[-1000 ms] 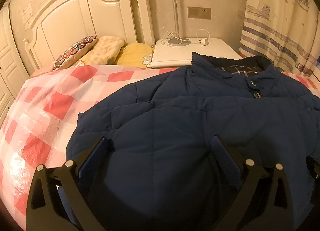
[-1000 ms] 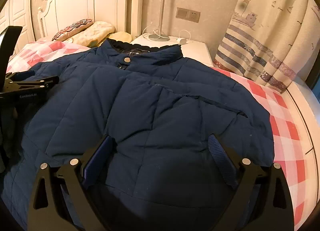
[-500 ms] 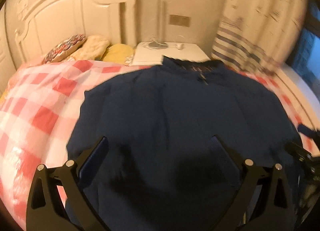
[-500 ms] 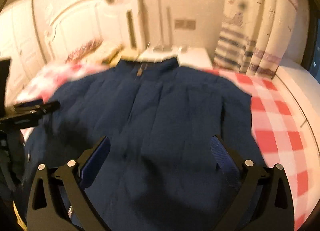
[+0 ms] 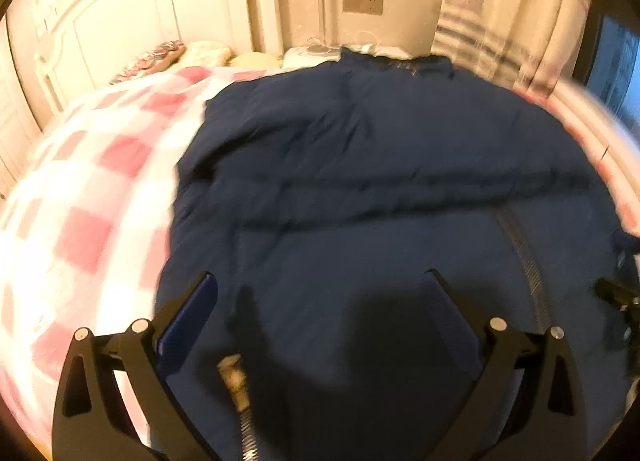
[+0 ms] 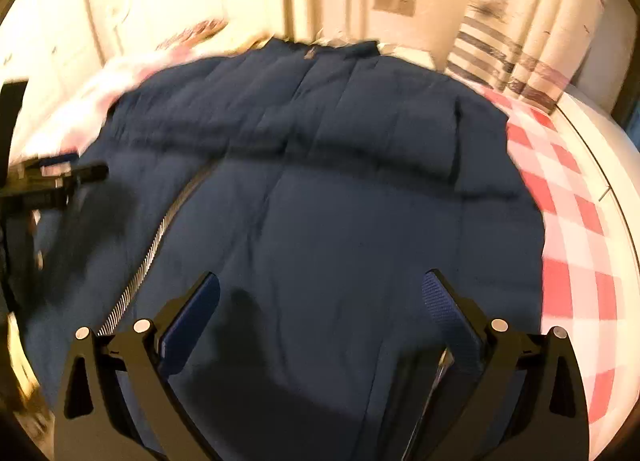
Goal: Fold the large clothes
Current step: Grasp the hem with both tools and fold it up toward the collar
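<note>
A large navy padded jacket (image 5: 380,189) lies spread front-up on the bed, collar toward the headboard, and fills most of the right wrist view too (image 6: 320,189). Its silver zipper (image 6: 152,253) runs down the front; the zipper (image 5: 524,257) also shows at the right of the left wrist view. My left gripper (image 5: 320,289) hovers open above the jacket's lower left part. My right gripper (image 6: 320,289) hovers open above the lower right part. Neither holds any fabric. The left gripper (image 6: 52,181) also shows at the left edge of the right wrist view. Both views are motion-blurred.
The bed carries a pink-and-white checked cover (image 5: 80,201), also seen at the right (image 6: 572,221). A white headboard (image 5: 140,9) and pillows (image 5: 192,55) stand behind. A white nightstand (image 5: 316,53), a wall socket (image 5: 362,4) and striped curtains (image 6: 520,33) are at the back.
Both grippers have drawn back and risen from the jacket, so more of it and the bed shows. The zipper and lower front have come into sight. Both stay open.
</note>
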### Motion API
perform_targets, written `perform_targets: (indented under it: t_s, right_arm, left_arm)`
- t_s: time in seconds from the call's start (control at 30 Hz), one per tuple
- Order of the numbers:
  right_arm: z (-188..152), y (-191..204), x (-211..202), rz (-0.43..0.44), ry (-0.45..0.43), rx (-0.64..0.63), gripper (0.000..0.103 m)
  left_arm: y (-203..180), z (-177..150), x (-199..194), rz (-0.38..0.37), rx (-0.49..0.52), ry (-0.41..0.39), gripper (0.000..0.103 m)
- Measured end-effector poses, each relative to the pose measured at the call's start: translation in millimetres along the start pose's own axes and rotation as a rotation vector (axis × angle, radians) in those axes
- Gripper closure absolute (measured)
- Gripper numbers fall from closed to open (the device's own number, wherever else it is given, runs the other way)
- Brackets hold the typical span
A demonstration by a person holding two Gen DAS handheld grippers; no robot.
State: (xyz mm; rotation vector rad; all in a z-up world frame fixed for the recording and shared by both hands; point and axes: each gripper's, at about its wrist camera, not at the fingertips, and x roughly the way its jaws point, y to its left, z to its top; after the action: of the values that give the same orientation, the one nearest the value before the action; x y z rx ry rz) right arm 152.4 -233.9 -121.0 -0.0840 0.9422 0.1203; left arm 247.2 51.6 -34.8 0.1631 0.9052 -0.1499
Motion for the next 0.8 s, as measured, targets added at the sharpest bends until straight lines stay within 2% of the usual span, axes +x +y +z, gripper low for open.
perform_targets:
  t_s: [0.03,0.07,0.1,0.13,0.2,0.27,0.33,0.43,0.47,0.5,0.57,0.67,0.8]
  right_arm:
    - [-4.9,-0.1,6.8,-0.010,0.017,-0.011,0.005]
    - [-6.5,-1.0,6.0,-0.004,-0.001,-0.003,0.005]
    - [-5.2,-2.3,3.6,-0.002,0.001,0.007,0.005]
    - [-4.0,-4.0,3.0,-0.014,0.006,0.014,0.005]
    - [-3.4,-3.9,-3.6,-0.047,0.012,0.052,0.005]
    - [-9.7,5.0,-18.0,0.004,-0.017,0.069,0.005]
    - [-16.4,20.3,-31.2,0.050,-0.049,0.027,0.005]
    - [-29.0,42.6,-28.0,0.049,-0.027,-0.060,0.005]
    - [-34.2,47.4,-20.6,0.042,-0.011,-0.082,0.005]
    - [-38.5,46.8,-14.0,0.036,-0.015,-0.076,0.005]
    - [-39.7,43.2,-13.9,0.055,-0.022,-0.049,0.005]
    - [-38.9,43.4,-22.9,0.029,-0.014,-0.043,0.005]
    - [-52.3,44.3,-52.5,0.065,-0.088,-0.049,0.005]
  left_arm:
    - [-0.1,-8.4,6.5,0.030,0.017,0.021,0.002]
    - [5.2,-12.1,12.3,0.008,0.000,0.056,0.002]
    - [12.8,-11.8,9.5,-0.020,-0.033,0.052,0.002]
    - [18.6,-11.2,8.1,-0.017,-0.059,0.050,0.002]
    - [23.5,-13.5,3.7,0.043,-0.079,0.056,0.002]
    - [22.3,-19.7,-14.3,0.014,-0.073,0.024,0.002]
    - [11.1,-30.9,-36.9,-0.027,-0.032,-0.007,0.002]
    - [-16.7,-51.8,-50.5,-0.046,0.079,-0.012,0.002]
    - [-27.7,-58.5,-46.3,-0.033,0.128,-0.002,0.002]
    - [-38.0,-68.1,-42.6,0.013,0.181,-0.010,0.002]
    - [-45.3,-74.3,-46.8,0.045,0.198,-0.045,0.002]
    - [-38.5,-74.0,-53.2,0.040,0.174,-0.024,0.002]
    - [-24.8,-86.7,-67.8,0.026,0.165,-0.052,0.002]
